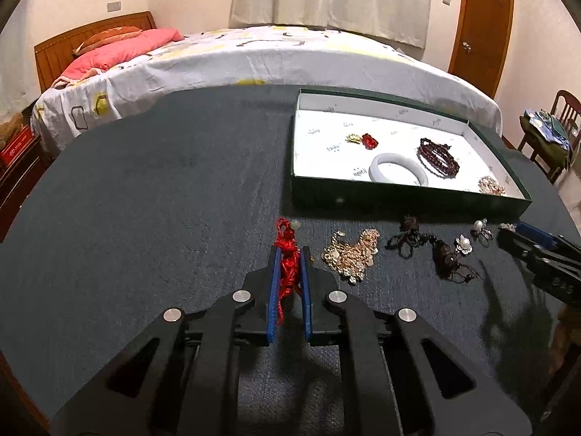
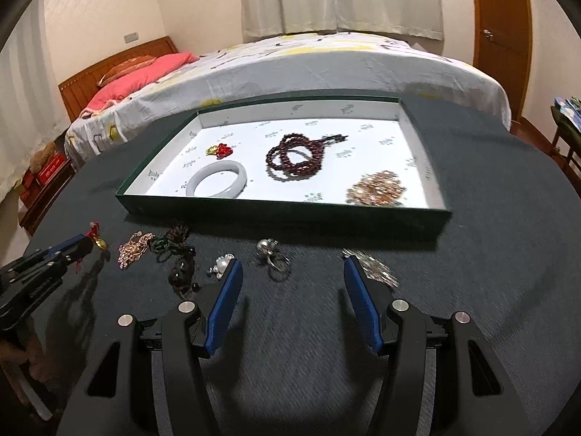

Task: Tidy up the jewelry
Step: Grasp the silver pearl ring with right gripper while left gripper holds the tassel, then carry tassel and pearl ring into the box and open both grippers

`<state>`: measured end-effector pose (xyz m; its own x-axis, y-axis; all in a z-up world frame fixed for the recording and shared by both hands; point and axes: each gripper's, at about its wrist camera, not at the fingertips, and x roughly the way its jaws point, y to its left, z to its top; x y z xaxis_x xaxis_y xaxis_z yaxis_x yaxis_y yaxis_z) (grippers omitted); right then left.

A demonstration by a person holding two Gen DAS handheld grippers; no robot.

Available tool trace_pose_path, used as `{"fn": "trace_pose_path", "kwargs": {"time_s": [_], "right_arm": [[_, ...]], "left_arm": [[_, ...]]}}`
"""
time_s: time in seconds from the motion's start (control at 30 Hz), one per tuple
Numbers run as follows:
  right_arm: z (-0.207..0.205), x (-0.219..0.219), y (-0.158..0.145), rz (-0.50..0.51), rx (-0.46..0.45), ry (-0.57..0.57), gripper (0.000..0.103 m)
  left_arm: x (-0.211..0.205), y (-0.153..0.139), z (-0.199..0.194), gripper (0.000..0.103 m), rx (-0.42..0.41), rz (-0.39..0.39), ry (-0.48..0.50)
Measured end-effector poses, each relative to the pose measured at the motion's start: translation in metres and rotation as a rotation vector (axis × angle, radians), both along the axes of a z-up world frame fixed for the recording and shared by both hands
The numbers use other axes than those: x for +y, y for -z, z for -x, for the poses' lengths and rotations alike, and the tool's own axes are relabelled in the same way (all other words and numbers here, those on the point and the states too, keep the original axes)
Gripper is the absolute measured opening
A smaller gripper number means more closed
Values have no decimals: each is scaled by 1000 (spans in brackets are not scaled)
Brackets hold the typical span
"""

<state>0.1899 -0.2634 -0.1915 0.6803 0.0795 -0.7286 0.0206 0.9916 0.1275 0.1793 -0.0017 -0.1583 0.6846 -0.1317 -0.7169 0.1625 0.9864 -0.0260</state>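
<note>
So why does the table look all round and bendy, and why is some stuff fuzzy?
Left wrist view: the fisheye lens bends the table edge; right wrist view: the box bows too, and the silver jewelry smears.

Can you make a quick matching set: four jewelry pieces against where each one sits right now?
Things:
1. red cord
2. white bangle
3. gold chain
4. dark red bead string

Places:
A. loose on the dark cloth, right of the left hand-held gripper
B. in the box, near its front left
C. pinched between blue pads
D. in the box, around its middle

Pairs: 1-C, 2-B, 3-A, 4-D
</note>
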Motion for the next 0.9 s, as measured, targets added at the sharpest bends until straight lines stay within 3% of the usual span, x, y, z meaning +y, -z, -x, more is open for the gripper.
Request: {"fn": "trace_pose_path", "kwargs": {"time_s": [0.2, 0.53, 0.67, 0.73, 0.9], "right_arm": [[-20, 8, 7, 0, 32, -16, 56], [-24, 3, 12, -10, 64, -25, 27], [-19, 2, 12, -16, 58, -24, 25], [-14, 2, 9, -14, 42, -25, 17], [-11, 1, 6, -17, 42, -21, 17]], "left_arm": [[3, 2, -1, 11, 7, 6, -7], [3, 3, -2, 11, 7, 7, -10], [4, 2, -2, 11, 4, 6, -10], [4, 1, -2, 10, 1, 7, -12], [3, -3, -2, 11, -14, 3, -13]]}}
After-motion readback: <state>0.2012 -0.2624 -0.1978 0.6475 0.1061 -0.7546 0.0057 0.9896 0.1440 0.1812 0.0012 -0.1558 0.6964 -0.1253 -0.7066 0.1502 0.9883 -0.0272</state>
